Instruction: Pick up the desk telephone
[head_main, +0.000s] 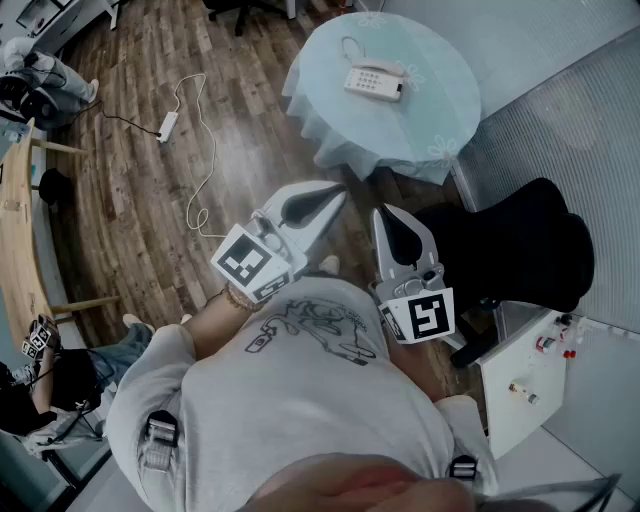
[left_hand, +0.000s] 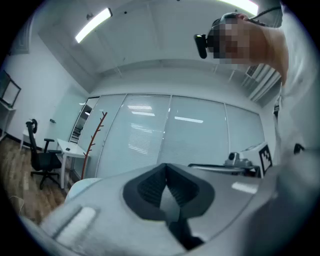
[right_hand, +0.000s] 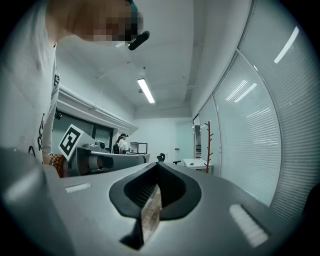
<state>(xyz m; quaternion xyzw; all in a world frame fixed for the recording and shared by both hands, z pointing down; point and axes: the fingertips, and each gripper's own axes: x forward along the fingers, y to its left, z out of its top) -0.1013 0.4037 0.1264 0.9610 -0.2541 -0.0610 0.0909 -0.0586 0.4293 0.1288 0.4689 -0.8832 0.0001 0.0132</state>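
Note:
A white desk telephone (head_main: 374, 80) with a coiled cord lies on a round table (head_main: 440, 120) covered by a pale blue cloth, at the top of the head view. Well short of the table, close to the person's chest, my left gripper (head_main: 340, 194) is shut with nothing in it. My right gripper (head_main: 386, 212) is beside it, also shut and holding nothing. In the left gripper view the left gripper (left_hand: 166, 167) has its dark pads closed together, facing a glass wall. The right gripper (right_hand: 157, 167) looks the same in the right gripper view. Neither gripper view shows the telephone.
A black chair (head_main: 520, 250) stands right of the grippers, with a white cabinet (head_main: 525, 375) below it. On the wood floor to the left lie a power strip (head_main: 167, 126) and its white cable. A wooden desk edge (head_main: 15, 240) runs along the far left, and a seated person (head_main: 45, 75) is at top left.

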